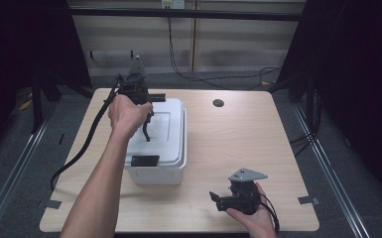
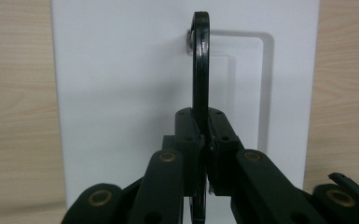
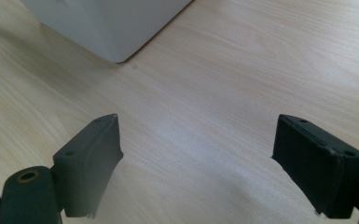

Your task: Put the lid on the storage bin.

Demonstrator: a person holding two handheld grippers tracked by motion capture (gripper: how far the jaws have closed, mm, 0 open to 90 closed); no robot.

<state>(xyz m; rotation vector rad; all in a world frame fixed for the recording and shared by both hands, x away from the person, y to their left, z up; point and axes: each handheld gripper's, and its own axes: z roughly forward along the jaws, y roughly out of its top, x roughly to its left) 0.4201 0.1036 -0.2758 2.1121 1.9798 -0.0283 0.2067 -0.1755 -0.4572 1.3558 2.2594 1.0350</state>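
White plastic made up the lidded box (image 1: pixel 161 148) that sat left of the table's (image 1: pixel 238 144) centre, its black latch (image 1: pixel 145 160) on the near edge at 6 o'clock. I had the left gripper (image 1: pixel 146 116) above the lid's far half, toward 12 o'clock, and in the left gripper view its 2 jaws were clamped tight on the box's black carrying handle (image 2: pixel 200 70), which stood upright out of its recess in the lid. The left hand (image 1: pixel 127 113) was wrapped around that gripper. The right gripper (image 1: pixel 218 201) lay low near the table's front edge, at about 4 o'clock from the box and well apart from it. In the right gripper view its jaws stood wide apart over bare wood with nothing between them.
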